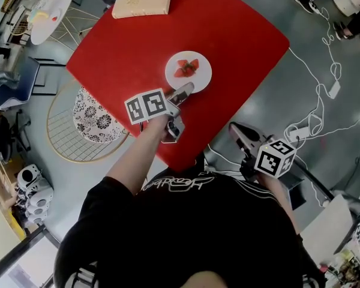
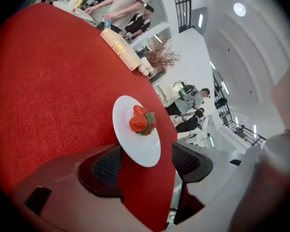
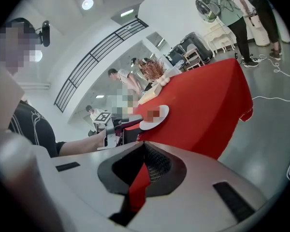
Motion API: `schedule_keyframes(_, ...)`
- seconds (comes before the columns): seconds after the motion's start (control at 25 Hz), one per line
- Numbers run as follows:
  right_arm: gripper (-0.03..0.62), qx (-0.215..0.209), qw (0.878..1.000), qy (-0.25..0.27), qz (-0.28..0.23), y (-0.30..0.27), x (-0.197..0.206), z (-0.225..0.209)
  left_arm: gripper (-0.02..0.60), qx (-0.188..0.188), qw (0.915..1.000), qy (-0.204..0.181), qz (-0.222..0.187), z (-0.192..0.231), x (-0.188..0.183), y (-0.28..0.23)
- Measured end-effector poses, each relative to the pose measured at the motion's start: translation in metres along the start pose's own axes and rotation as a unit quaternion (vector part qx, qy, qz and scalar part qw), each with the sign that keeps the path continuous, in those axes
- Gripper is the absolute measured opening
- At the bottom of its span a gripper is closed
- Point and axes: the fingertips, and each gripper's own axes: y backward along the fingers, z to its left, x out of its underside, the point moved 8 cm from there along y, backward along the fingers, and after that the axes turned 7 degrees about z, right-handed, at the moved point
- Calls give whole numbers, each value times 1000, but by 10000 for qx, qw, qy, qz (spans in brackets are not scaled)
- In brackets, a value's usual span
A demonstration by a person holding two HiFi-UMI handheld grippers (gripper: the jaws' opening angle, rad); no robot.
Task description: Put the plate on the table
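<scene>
A white plate (image 1: 188, 71) with strawberries (image 1: 186, 68) lies flat on the red table (image 1: 240, 35), near its front corner. My left gripper (image 1: 183, 93) is at the plate's near rim, open. In the left gripper view the plate (image 2: 135, 139) and its strawberries (image 2: 141, 121) sit just beyond the jaws, which stand wide on either side of the near rim, and the pads (image 2: 188, 161) do not press on it. My right gripper (image 1: 234, 128) hangs off the table's front right edge, shut and with nothing in it. The right gripper view shows the plate (image 3: 157, 117) farther off.
A tan book (image 1: 141, 2) lies at the table's far edge. A round wire side table (image 1: 72, 143) with a patterned doily (image 1: 96, 116) stands to the left. White cables (image 1: 324, 89) trail across the grey floor on the right. People stand in the background.
</scene>
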Motion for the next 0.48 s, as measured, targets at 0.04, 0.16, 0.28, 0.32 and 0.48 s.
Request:
schedule_keyframes(0.04,8,-7,10000,5,4,0,0,1,316,-79,9999,-110,85,-2,0,-1)
schedule_keyframes(0.16,8,-4,10000,41,-9,1,0,3,319,-216,9987,-336,309,-5,1,-2)
schedule_keyframes(0.28,8,1,10000,46,-37,0,0,4,321,-369,9958,-625,554,-6,0,-4)
schedule_keyframes(0.32,8,-8,10000,23,-43,0,0,3,321,-458,9936,-794,661,-8,0,-5)
schedule_keyframes(0.48,8,-50,10000,-35,-37,-2,1,3,319,-768,9817,-1443,977,-14,4,-7)
